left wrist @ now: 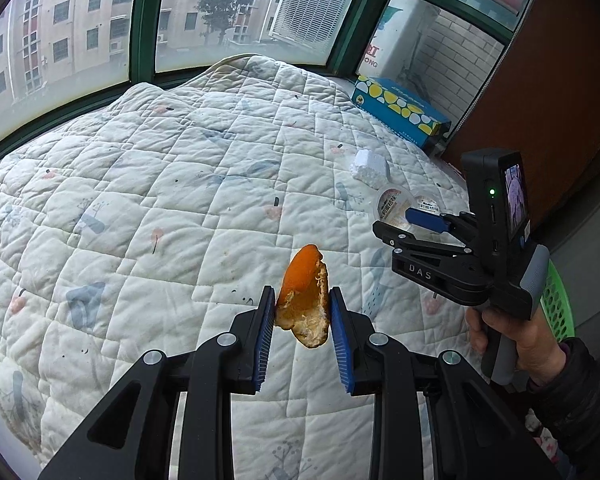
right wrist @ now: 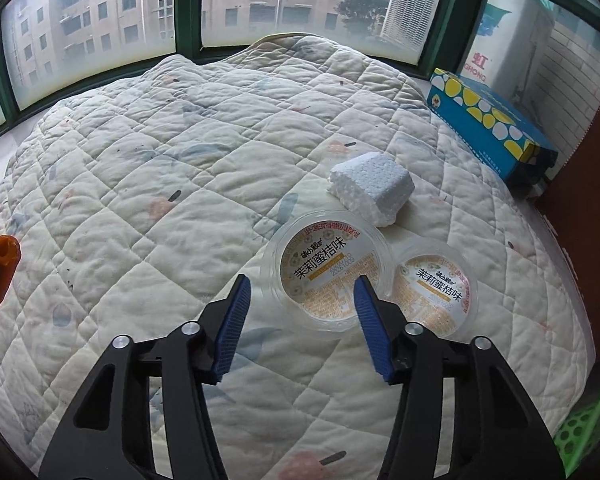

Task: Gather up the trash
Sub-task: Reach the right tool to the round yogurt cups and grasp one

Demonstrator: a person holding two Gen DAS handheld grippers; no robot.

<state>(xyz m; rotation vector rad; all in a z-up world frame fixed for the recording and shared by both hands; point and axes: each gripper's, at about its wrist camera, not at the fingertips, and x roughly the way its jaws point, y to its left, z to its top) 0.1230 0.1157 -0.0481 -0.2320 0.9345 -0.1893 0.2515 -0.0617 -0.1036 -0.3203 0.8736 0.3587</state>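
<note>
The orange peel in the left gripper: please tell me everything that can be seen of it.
The orange peel is one curved piece, bright orange on its outer skin and pale, fibrous and ragged on the inside and edges. It looks dry and slightly curled. It stands roughly upright, pinched between the two blue pads of the left gripper, which touch its sides. It is lifted above the quilt; nothing else touches it. Its tip rises above the pads.

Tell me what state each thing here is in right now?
Left gripper: jaws clamped on the orange peel, held above the quilt.
Right gripper: jaws apart, over the larger plastic cup, not gripping it.
Smaller plastic cup: lying on the quilt, sealed.
Foam block: lying loose.
Blue box: closed.
</note>
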